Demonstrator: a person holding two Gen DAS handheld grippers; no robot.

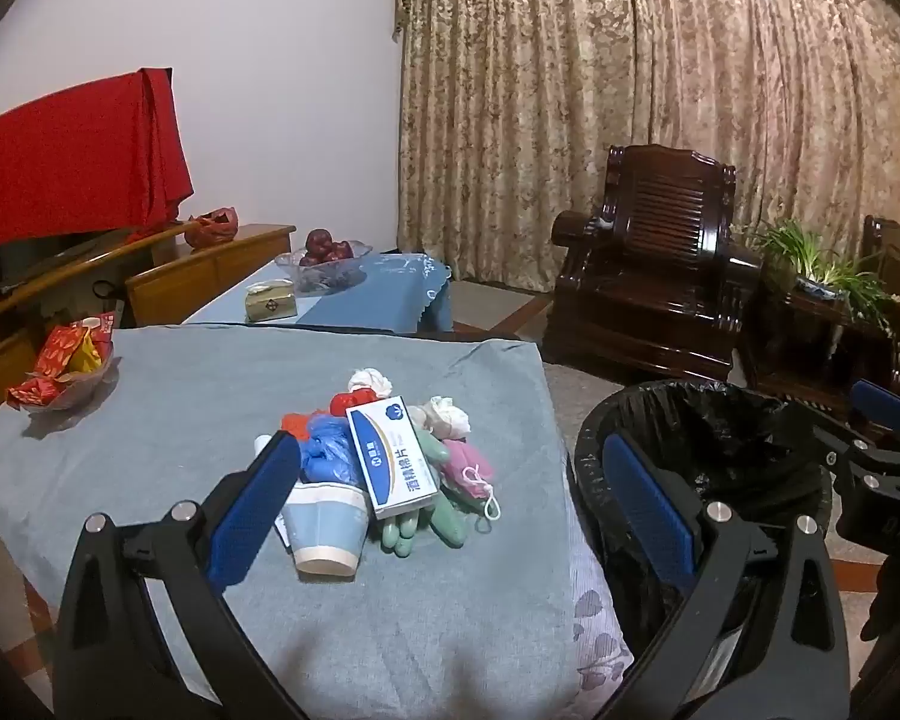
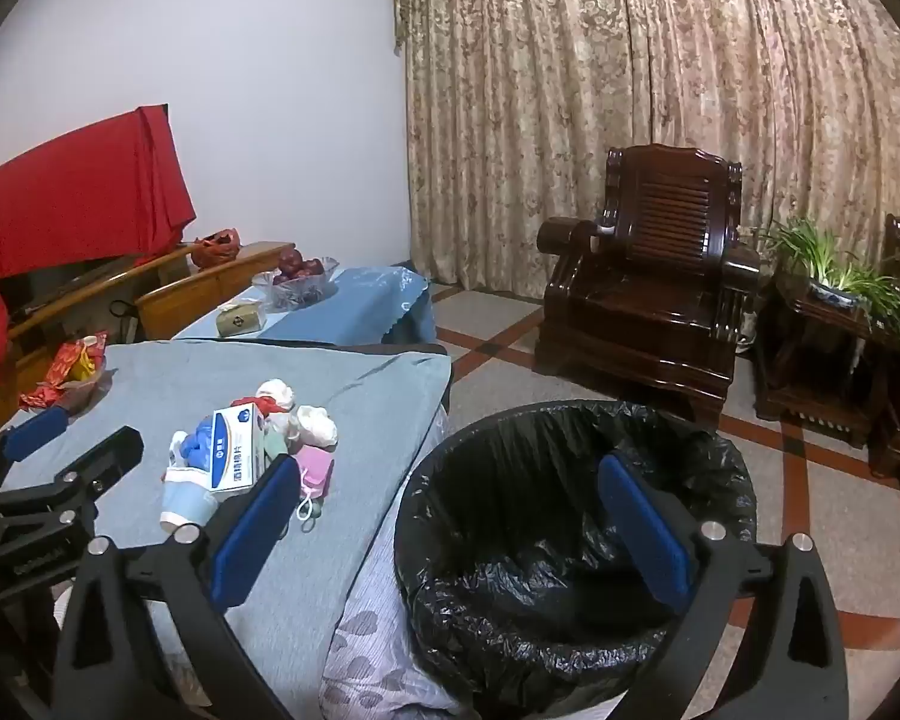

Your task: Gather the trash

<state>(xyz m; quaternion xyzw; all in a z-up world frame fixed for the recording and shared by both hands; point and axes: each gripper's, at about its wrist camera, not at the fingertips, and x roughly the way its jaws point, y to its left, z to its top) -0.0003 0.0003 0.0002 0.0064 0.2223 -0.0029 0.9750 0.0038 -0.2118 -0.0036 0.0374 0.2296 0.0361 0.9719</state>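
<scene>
Nothing's been picked up yet as far as I can tell. The trash is all in one heap in the middle of the grey-blue cloth-covered tabletop (image 1: 210, 396): a white-and-blue cardboard box (image 1: 393, 456) lying on top, a pale blue paper cup (image 1: 327, 531) tipped on its side at the near edge, crumpled blue plastic (image 1: 324, 450) to the left, green rubber gloves (image 1: 435, 504), a pink face mask (image 1: 471, 462) on the right, and white tissue wads (image 1: 371, 383) at the far side.

The left tool (image 1: 456, 504) hangs over the pile with its blue pads spread wide and nothing between them. The right tool (image 2: 450, 516) is just as wide and empty, hovering over the round bin with the black plastic liner (image 2: 714, 456), which stands on the floor just right of the tabletop.

I'd go for the box first, since it's on top and rigid. Grab it across the narrow side. The cup might roll or crush, so pinch it gently.

The bin's rim sits right by the tabletop's right edge, so the carry is short. There's plenty of bare cloth around the heap, and the snack bowl (image 1: 72, 372) at far left is well apart.
</scene>
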